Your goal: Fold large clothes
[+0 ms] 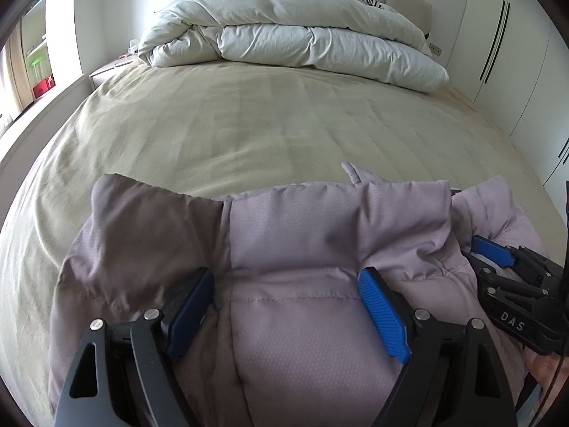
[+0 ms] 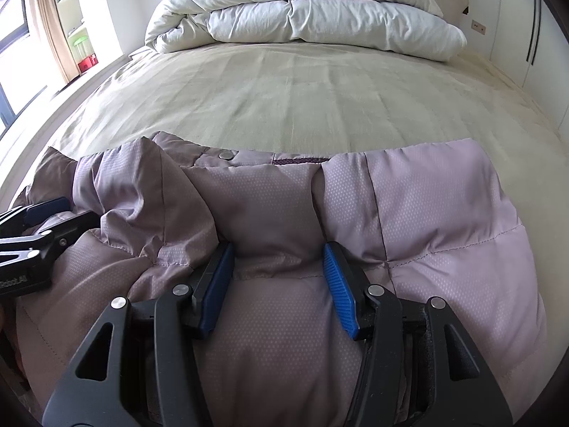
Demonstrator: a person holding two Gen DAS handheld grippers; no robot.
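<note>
**Jacket bunched at the near edge, fold barely begun**

Jacket [image 1: 302, 249] first: a lilac padded one, lying crumpled on the near end of the bed [image 1: 249, 117], its nearer part running under my tools.

On the left, my left gripper [image 1: 288, 306] has its jaws spread wide, a broad swell of the padding between them. The fingers press into the cloth at each side, but I judge this as straddling, not a firm pinch. A loose flap stands up beyond the left finger.

To the right, my right gripper [image 2: 279, 284] sits just beside it, jaws set narrower, squeezing a ridge of padding near the collar, where a snap button [image 2: 225, 155] shows.

Far off at the head of the bed lies a folded duvet [image 1: 291, 39].

By my reckoning little is done: the jacket is not yet spread flat, no clean fold shows, and smoothing and every fold remain.
</note>
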